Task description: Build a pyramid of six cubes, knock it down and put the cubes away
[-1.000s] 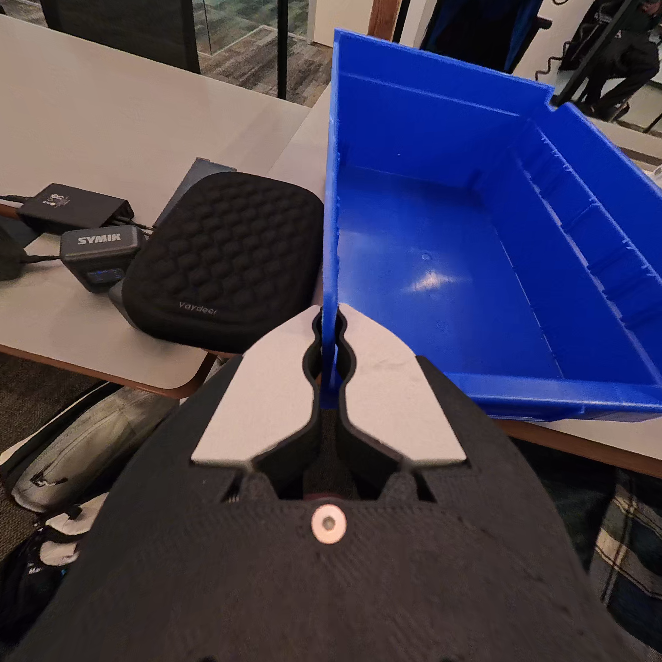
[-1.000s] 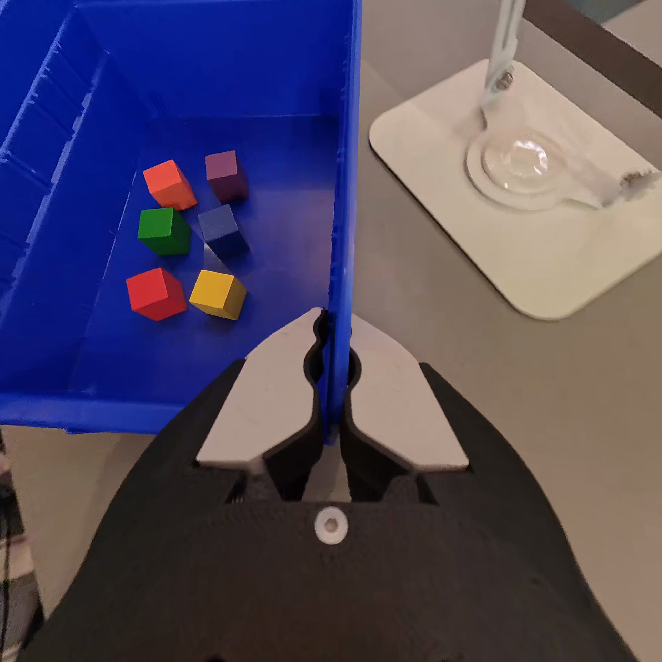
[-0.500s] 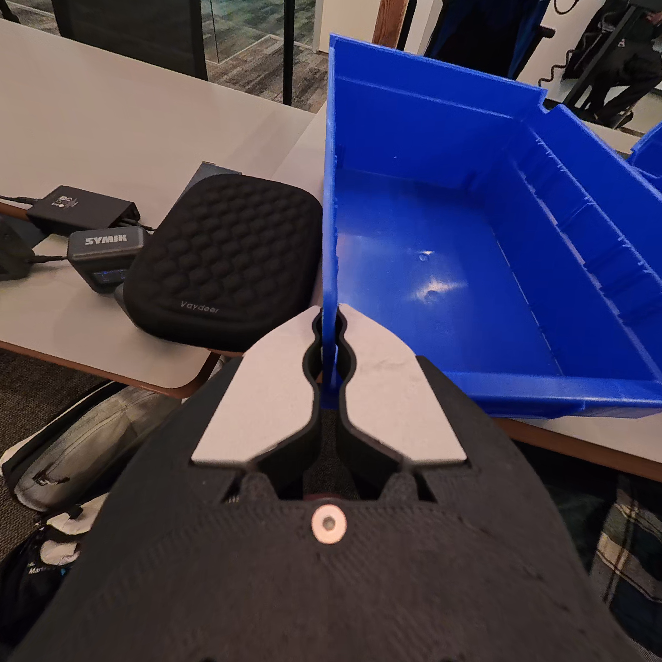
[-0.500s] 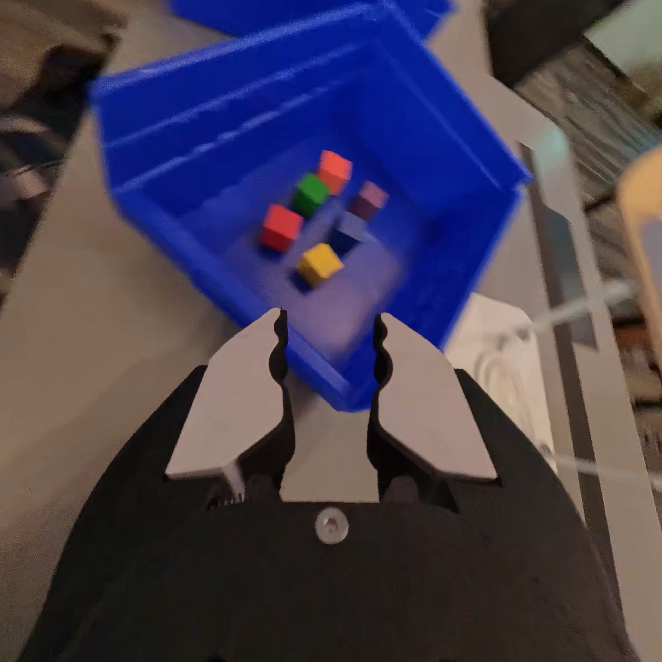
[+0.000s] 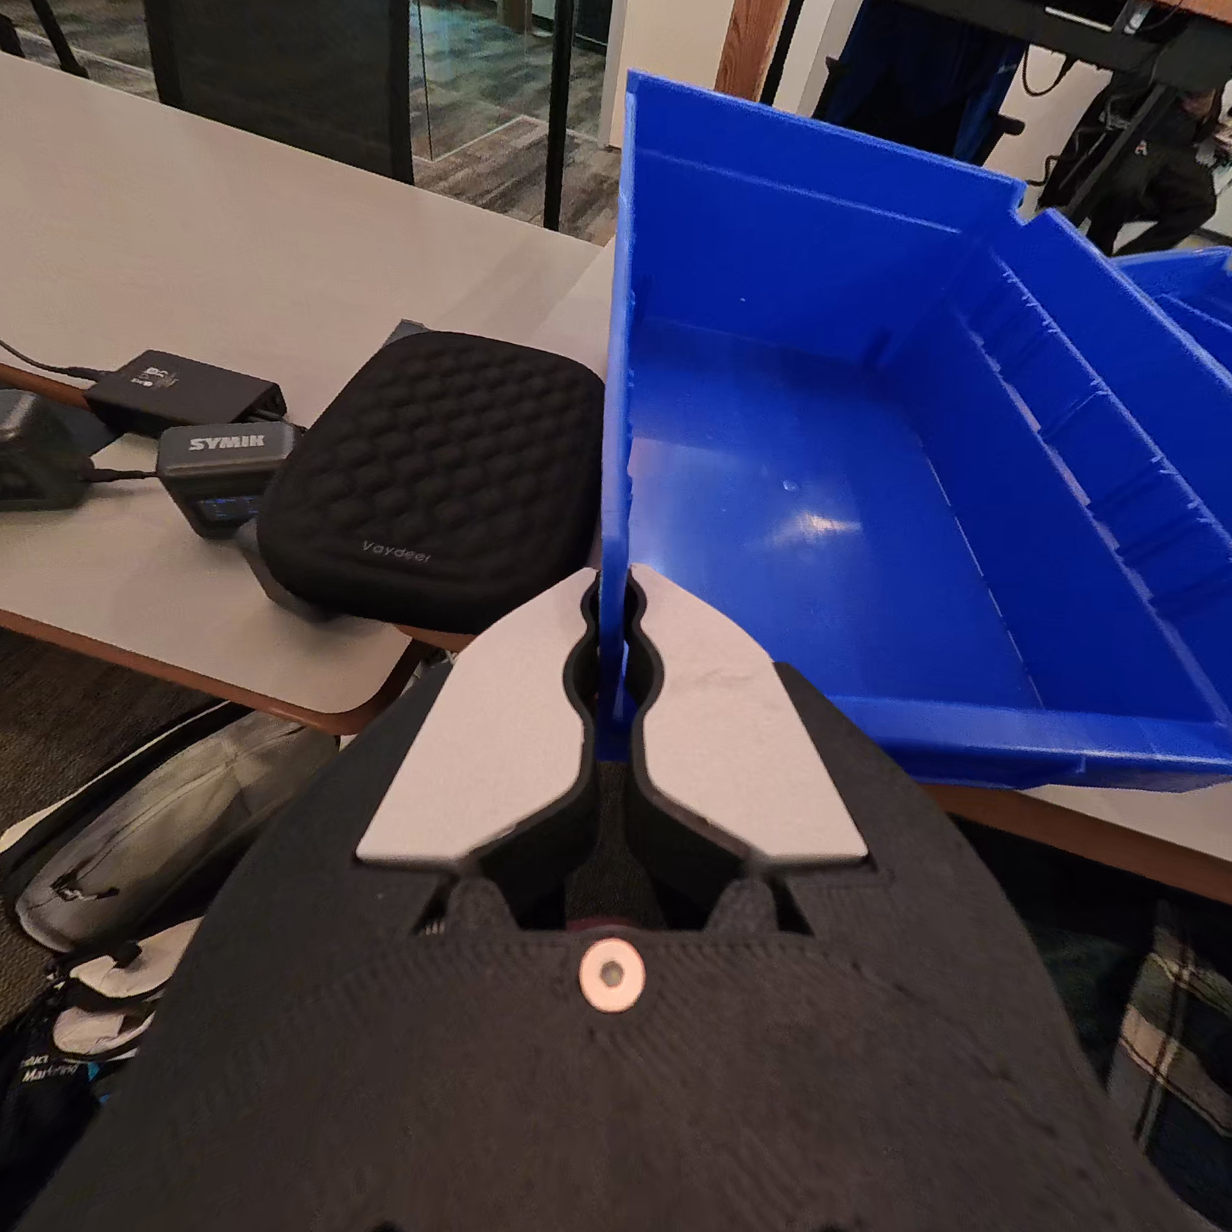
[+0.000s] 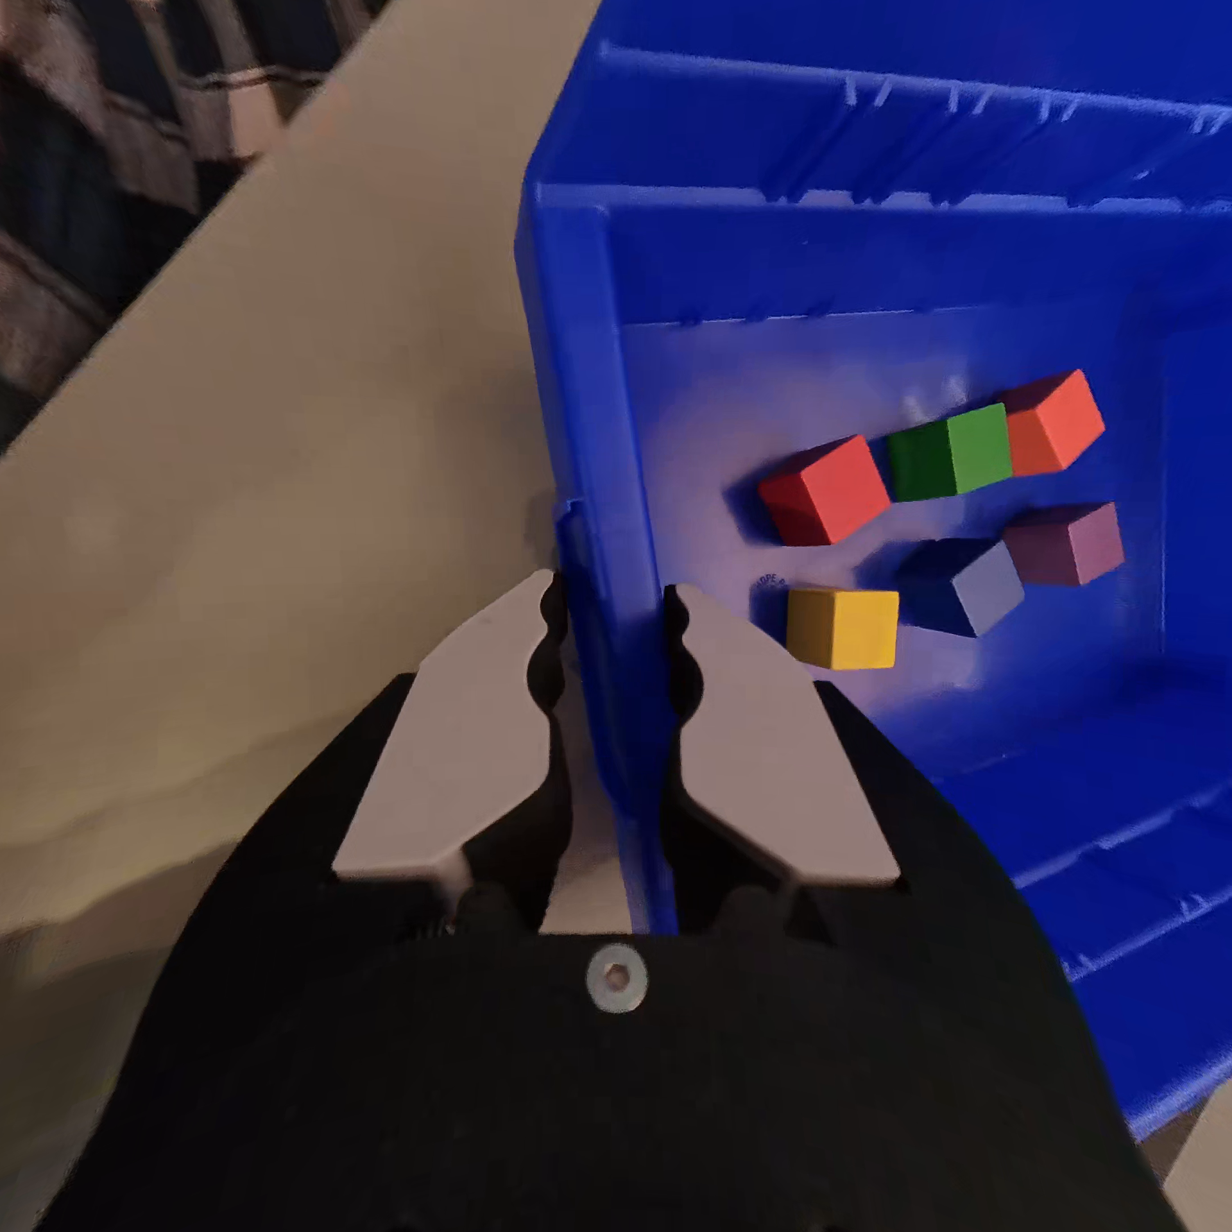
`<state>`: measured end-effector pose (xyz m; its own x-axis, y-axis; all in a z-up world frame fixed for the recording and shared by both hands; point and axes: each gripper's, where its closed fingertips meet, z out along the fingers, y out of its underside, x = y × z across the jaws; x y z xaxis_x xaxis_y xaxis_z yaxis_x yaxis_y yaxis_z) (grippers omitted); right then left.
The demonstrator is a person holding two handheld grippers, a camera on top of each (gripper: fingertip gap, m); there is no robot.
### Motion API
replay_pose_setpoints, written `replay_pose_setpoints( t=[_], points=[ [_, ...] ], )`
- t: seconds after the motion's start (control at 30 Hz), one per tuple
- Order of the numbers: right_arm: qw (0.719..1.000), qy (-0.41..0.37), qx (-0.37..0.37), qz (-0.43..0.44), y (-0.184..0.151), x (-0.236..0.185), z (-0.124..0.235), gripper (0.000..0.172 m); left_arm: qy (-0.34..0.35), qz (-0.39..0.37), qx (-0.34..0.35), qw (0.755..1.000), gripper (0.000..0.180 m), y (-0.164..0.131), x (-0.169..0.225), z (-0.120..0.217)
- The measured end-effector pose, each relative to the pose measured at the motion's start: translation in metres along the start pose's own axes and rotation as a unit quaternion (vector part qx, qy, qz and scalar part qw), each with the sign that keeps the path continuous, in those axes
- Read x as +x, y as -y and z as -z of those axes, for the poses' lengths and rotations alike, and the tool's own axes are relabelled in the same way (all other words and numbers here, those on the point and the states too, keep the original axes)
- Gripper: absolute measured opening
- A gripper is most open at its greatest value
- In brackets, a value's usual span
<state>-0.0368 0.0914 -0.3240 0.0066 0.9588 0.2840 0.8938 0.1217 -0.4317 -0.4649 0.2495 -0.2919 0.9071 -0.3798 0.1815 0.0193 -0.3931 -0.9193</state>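
In the left wrist view my left gripper [image 5: 613, 587] is shut on the left side wall of an empty blue bin [image 5: 800, 220] on the table's edge. In the right wrist view my right gripper [image 6: 610, 593] straddles the thick-rimmed wall of another blue bin [image 6: 600, 400], and both pads look pressed on it. Six cubes lie loose on that bin's floor: red [image 6: 827, 490], green [image 6: 953, 450], orange [image 6: 1053, 423], purple [image 6: 1067, 543], blue [image 6: 967, 587] and yellow [image 6: 843, 627]. The picture is blurred.
A black padded cushion [image 5: 433, 480] and two dark power units [image 5: 220, 467] lie left of the empty bin. Bags [image 5: 153, 833] lie on the floor below. Another blue bin's edge [image 5: 1173, 287] shows at right. Beige tabletop [image 6: 267, 467] lies left of the cube bin. The grippers' ends are close to 45 centimetres from one another.
My right gripper let go of the cube bin's side wall, opened, swung round the bin and closed onto a thicker wall. My left gripper kept its hold on the empty bin.
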Motion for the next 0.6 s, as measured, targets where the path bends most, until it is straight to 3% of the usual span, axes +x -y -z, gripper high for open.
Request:
replay_pose_setpoints(
  t=[0.33, 0.6],
  points=[
    [0.993, -0.051, -0.025, -0.106, 0.023, 0.126, -0.054, 0.028, -0.003, -0.008, 0.002, 1.0, 0.003, -0.006, -0.009, 0.022],
    [0.964, -0.109, -0.063, -0.234, 0.038, 0.242, -0.102, 0.028, -0.013, -0.018, -0.009, 1.0, 0.003, -0.014, -0.014, 0.04]
  ],
)
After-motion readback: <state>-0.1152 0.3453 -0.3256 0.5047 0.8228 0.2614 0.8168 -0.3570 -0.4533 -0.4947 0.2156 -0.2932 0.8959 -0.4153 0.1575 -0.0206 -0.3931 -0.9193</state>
